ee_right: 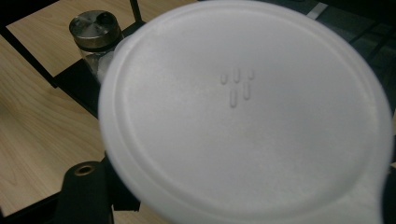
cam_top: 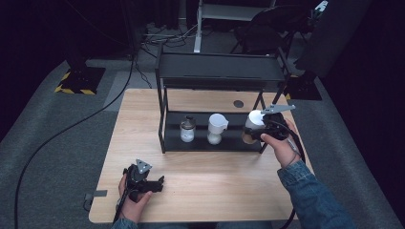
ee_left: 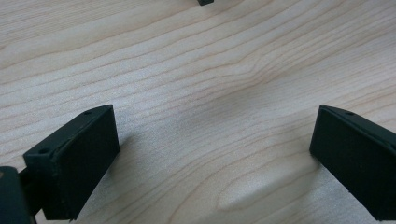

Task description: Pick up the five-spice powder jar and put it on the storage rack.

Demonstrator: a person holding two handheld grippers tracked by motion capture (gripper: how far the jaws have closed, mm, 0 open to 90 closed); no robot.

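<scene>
A person sits at a light wooden table (cam_top: 200, 191), holding a two-jaw claw in each hand. The right claw (cam_top: 258, 128) is closed around a white plastic container with a round white lid (cam_top: 255, 119), held at the right end of the lower shelf of a black metal two-tier rack (cam_top: 219, 71); whether the container's base rests on the shelf or hangs just above it cannot be told. In the right gripper view the lid (ee_right: 243, 112) sits directly in front of the claw and very close. Just beyond it, to the claw's left, stands a small clear glass jar with a shiny metal cap (ee_right: 93, 30); a white plastic jug (cam_top: 216, 128) stands between that jar and the held container. The left claw (cam_top: 154, 184) lies low over bare wood near the table's front edge, well apart from the rack, its jaws spread wide and empty (ee_left: 205, 154). The likely risk: the rack's right front post stands just beside the held container, so a sideways swing could knock it and loosen the grip, or tip the neighbouring jug.
</scene>
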